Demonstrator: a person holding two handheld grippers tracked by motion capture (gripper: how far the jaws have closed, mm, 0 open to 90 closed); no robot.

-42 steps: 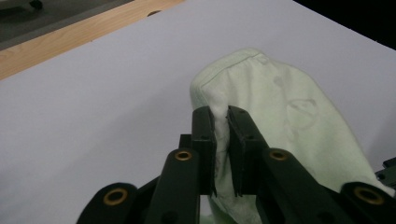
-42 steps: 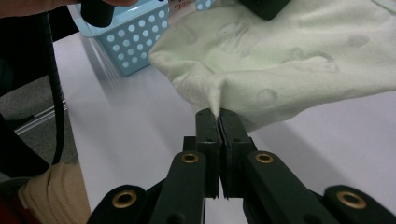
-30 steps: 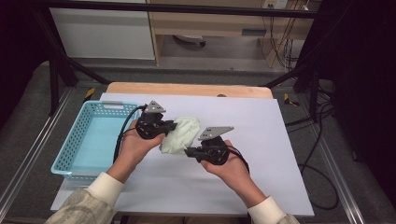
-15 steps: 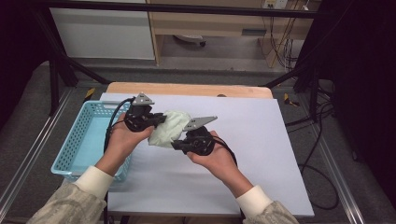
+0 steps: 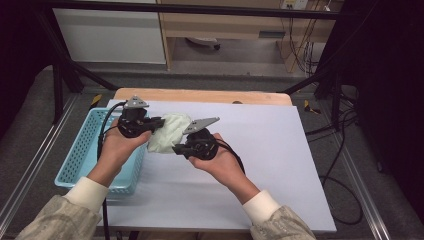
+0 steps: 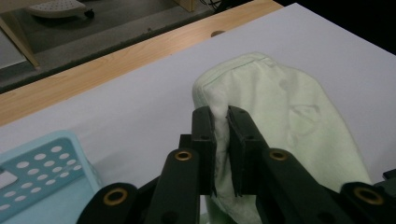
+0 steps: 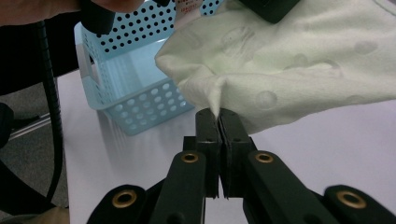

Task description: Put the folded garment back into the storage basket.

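No brand or lettering can be read anywhere; a small white tag with red marks sits at the top of the basket [image 7: 135,70] in the right gripper view, too blurred to make out.

The table [image 5: 280,165] wears a white sheet, with a strip of bare wood showing along its far edge. Its right half is open, and so is most of the near side between the forearms. The basket stands at the left edge of the table, pale blue and perforated.

Counting: 1 cloth [image 5: 167,132], 1 basket [image 5: 85,155], 2 grippers, 2 hands.

The cloth is pale green with faint round dots, held up just above the sheet between the 2 grippers, close beside the basket's right wall. The left gripper [image 5: 152,122] is nipped narrow on a fold of the cloth's edge; in the left gripper view [image 6: 221,116] the white fold stands up between the 2 black jaws and the rest of the cloth [image 6: 280,121] drapes away to the right. The right gripper [image 5: 179,149] is closed almost flat on a peaked corner of the cloth [image 7: 299,65]; in the right gripper view [image 7: 219,114] the jaws meet with only that thin pinch between them.
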